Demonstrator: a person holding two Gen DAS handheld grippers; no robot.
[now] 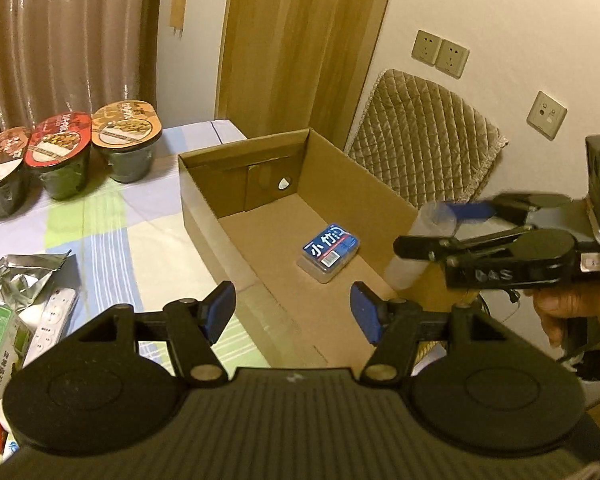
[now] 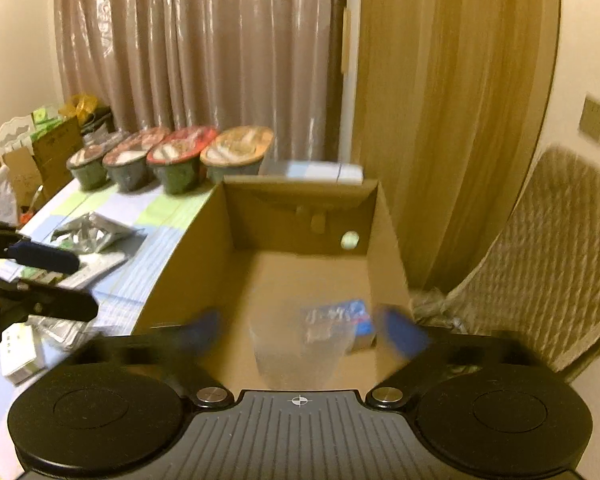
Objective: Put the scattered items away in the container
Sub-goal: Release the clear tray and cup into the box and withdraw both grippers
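Observation:
The open cardboard box (image 1: 204, 208) stands on the checked tablecloth, with a small clear case with a blue label (image 1: 329, 252) on its floor. My left gripper (image 1: 292, 312) hovers open and empty over the box's near left corner. From the right, my right gripper (image 1: 428, 228) reaches over the box's right wall, a hand on its handle. A clear plastic cup (image 1: 404, 272) sits tilted between its fingers. In the right wrist view, blurred by motion, the cup (image 2: 300, 352) lies inside the wide-spread right gripper (image 2: 304, 330), with gaps on both sides, above the box (image 2: 180, 272).
Left of the box lie a foil pouch (image 1: 20, 280), a white remote (image 1: 54, 320) and a green carton (image 1: 0, 344). Several lidded noodle bowls (image 1: 62, 148) line the table's far side by the curtain. A quilted chair back (image 1: 424, 140) stands right of the box.

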